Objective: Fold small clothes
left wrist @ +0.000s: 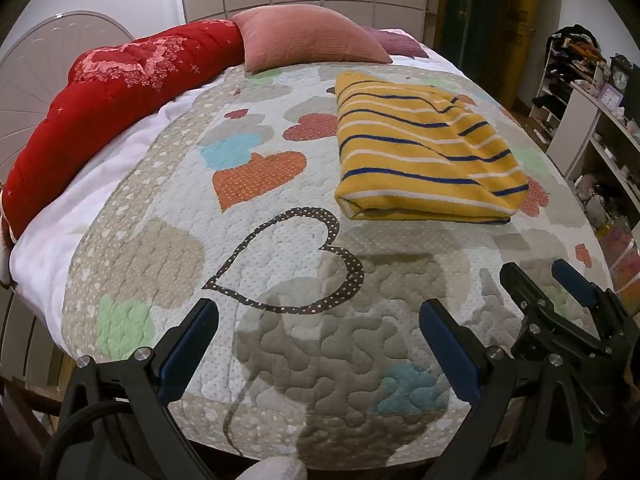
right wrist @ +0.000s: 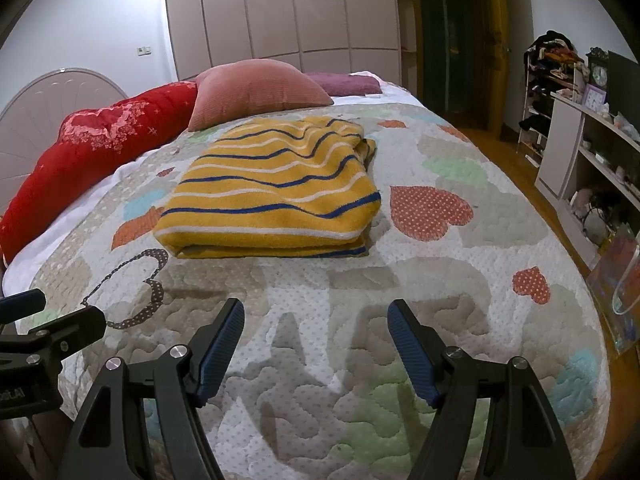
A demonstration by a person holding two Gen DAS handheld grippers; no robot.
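left wrist view: left gripper [left wrist: 320, 320] spread wide, holding nothing
right gripper [right wrist: 316, 320]: likewise agape, empty
folded yellow striped knit garment [right wrist: 272, 196]: ahead of both, well apart, on heart-patterned quilt [right wrist: 440, 280]

Mustard-yellow folded garment [right wrist: 272, 196], banded with white stripes and thin navy lines. Pale quilted bedspread [right wrist: 400, 280] strewn with orange dotted, beige, mint and sky-blue hearts; brown white-spotted heart outline [left wrist: 288, 260] at seven o'clock of the garment. Red floral bolster [left wrist: 100, 92], dusty-pink pillow [right wrist: 256, 92], plum cushion [right wrist: 344, 83] at twelve. Blue pads on black grippers.

Fuzzy knit garment [right wrist: 272, 196], quilted bedspread [right wrist: 440, 280]
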